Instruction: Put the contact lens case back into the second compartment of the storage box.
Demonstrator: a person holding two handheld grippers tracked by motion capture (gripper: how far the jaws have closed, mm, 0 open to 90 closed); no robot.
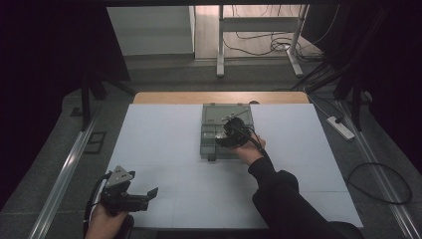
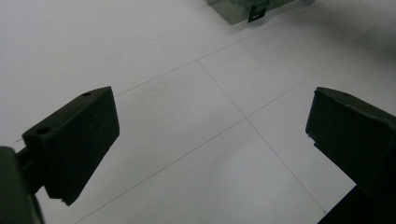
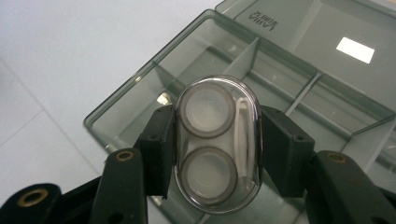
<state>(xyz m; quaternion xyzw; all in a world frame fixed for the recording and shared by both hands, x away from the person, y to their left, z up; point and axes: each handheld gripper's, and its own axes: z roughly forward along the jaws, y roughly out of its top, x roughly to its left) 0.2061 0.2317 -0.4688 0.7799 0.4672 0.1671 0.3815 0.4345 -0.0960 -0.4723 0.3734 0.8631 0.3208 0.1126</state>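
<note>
My right gripper (image 3: 215,149) is shut on a clear oval contact-lens case (image 3: 215,140) with two round wells and a white stick inside. It holds the case just above a smoky grey divided box (image 3: 140,100) whose lid lies open behind. In the high view the right gripper (image 1: 230,133) hovers over the box (image 1: 209,147) at the table's middle. My left gripper (image 1: 149,196) rests near the front left corner of the white table, jaws wide apart; the left gripper view shows its fingers (image 2: 74,140) with bare table between them.
White sheet (image 1: 164,149) covers the table, with a wooden strip at the far edge. The box's corner and latch (image 2: 254,11) peek in at the top of the left gripper view. A power strip (image 1: 341,127) and cables lie on the floor to the right.
</note>
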